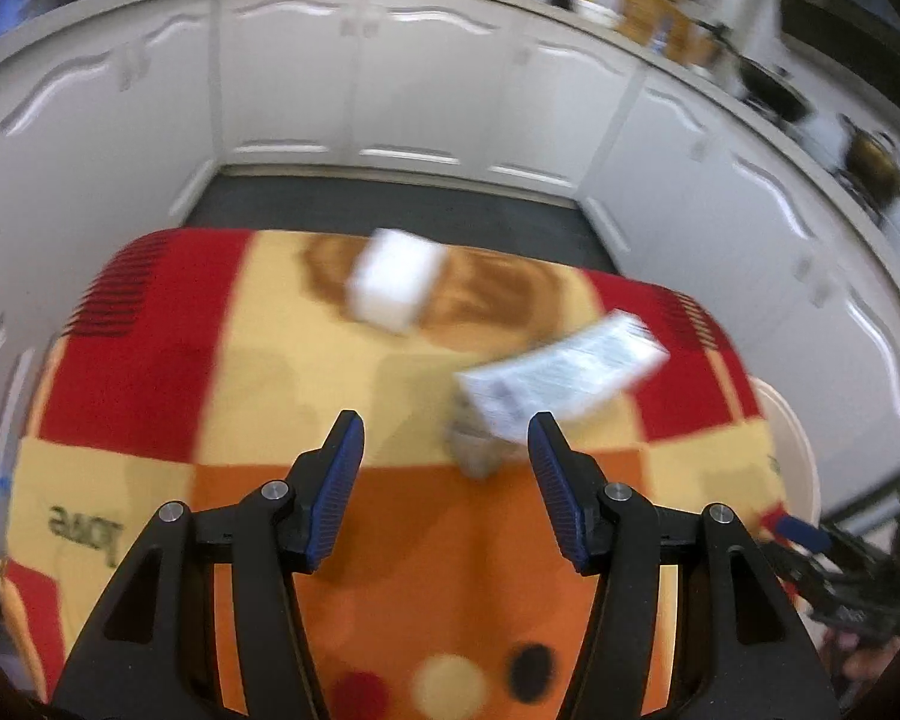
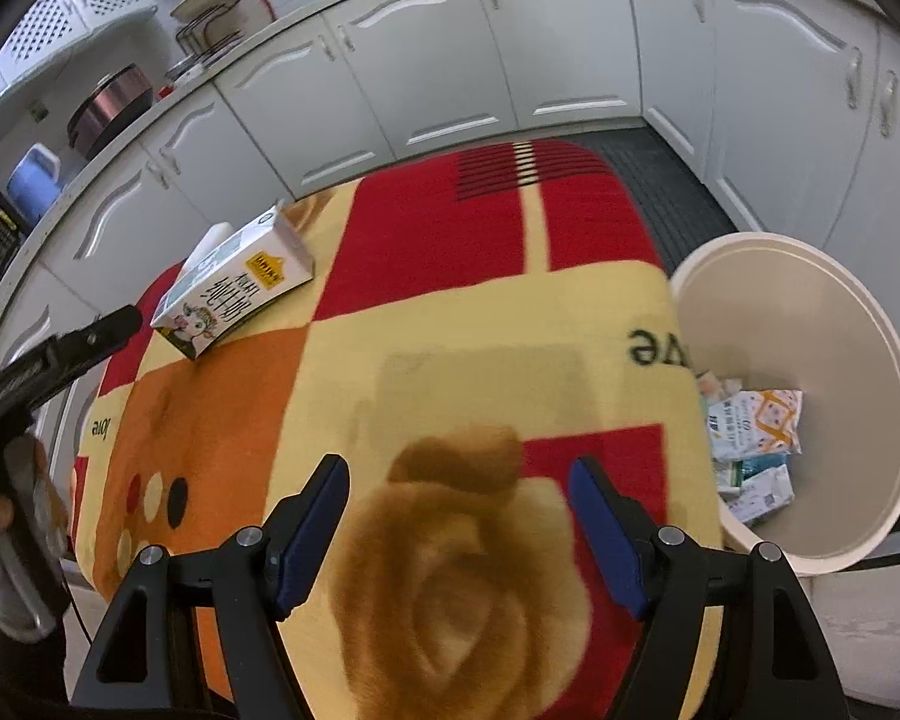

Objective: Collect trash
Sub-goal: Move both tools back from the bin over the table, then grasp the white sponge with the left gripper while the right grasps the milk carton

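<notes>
A white drink carton (image 1: 561, 373) lies on its side on the red, yellow and orange cloth (image 1: 306, 378), just ahead and right of my open, empty left gripper (image 1: 447, 447). A blurred white box (image 1: 393, 283) lies farther back. In the right wrist view the carton (image 2: 234, 291) lies at the cloth's far left. My right gripper (image 2: 459, 495) is open and empty over the cloth (image 2: 450, 360). A cream bin (image 2: 870, 360) at the right holds several discarded cartons (image 2: 753, 441).
White cabinets (image 1: 426, 78) run round the far side, with a dark floor mat (image 1: 390, 201) below. The bin's rim (image 1: 801, 450) shows at the cloth's right edge. The other gripper's tip (image 2: 99, 330) shows at left in the right wrist view.
</notes>
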Available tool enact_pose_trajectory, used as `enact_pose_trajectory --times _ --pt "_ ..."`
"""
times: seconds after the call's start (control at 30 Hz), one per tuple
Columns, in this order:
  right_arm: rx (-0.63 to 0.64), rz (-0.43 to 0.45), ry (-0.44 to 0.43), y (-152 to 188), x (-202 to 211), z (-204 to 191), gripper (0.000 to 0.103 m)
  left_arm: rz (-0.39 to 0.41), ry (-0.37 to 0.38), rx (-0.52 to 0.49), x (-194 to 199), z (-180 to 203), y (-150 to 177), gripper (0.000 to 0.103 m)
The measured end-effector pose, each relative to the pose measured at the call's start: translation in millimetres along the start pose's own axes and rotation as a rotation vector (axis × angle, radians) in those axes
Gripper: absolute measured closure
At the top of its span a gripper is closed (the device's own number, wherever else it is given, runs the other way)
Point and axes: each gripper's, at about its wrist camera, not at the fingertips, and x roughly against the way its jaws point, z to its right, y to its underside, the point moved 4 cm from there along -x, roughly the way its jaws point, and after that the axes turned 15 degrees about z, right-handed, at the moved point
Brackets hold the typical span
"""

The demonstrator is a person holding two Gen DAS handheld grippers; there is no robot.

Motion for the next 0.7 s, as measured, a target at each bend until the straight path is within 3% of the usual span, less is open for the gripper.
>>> enact_pose_trajectory --times 0.1,0.27,0.57,0.7 --pt "0.002 -0.006 -0.002 0 -5 -2 0.029 -0.024 -0.063 0.028 -15 -23 0 0.047" --pt "-0.002 -0.018 -0.002 -3 -14 -5 0.029 -0.064 -0.049 0.054 -43 -28 4 0.047" --pt "-0.031 -0.013 -0.001 -11 -23 -4 0.026 -0.145 0.104 0.04 -53 24 25 0.047" --pt "-0.088 0.007 -0.007 -23 -28 -3 0.026 -0.183 0.224 0.044 -48 52 31 0.047"
